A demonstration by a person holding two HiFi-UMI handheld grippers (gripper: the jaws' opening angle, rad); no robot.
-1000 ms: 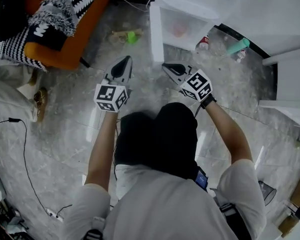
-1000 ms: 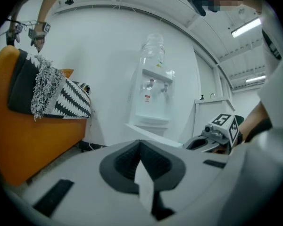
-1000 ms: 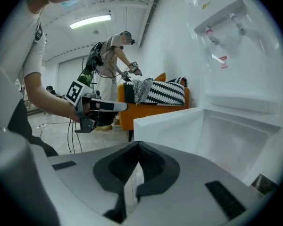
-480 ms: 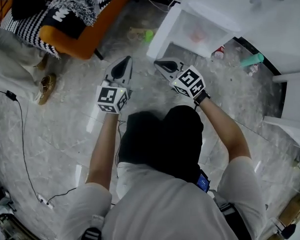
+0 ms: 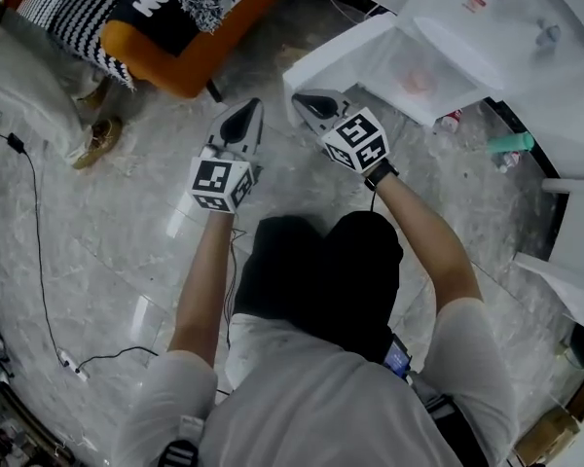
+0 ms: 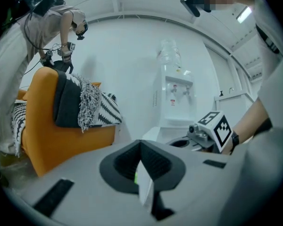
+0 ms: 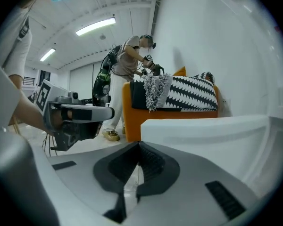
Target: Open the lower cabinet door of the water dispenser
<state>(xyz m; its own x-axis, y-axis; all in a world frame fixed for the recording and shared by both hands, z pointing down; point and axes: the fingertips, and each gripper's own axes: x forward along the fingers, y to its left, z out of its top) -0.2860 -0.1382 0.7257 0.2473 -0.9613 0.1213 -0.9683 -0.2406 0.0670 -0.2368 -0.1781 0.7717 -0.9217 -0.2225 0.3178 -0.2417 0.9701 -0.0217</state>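
The white water dispenser [image 5: 526, 27] stands at the upper right of the head view. Its lower cabinet door [image 5: 336, 54] hangs swung out, showing the white inside of the cabinet [image 5: 428, 71]. My right gripper [image 5: 300, 98] is shut and empty, its tip just short of the door's free edge; I cannot tell whether it touches. In the right gripper view [image 7: 139, 147] the door panel [image 7: 203, 126] fills the space right ahead. My left gripper [image 5: 250, 106] is shut and empty beside it over the floor. Its own view [image 6: 140, 144] shows the dispenser [image 6: 177, 95] ahead.
An orange sofa [image 5: 190, 52] with striped cushions [image 5: 78, 8] stands at the upper left, and another person [image 7: 127, 65] stands beside it. A shoe [image 5: 97, 136] and a cable [image 5: 34, 232] lie on the marble floor. A green bottle [image 5: 511, 144] lies by the dispenser's base.
Both grippers have moved across the floor with the person, staying shut and side by side. The open door keeps just ahead of the right gripper. Sofa and dispenser have shifted in the head view.
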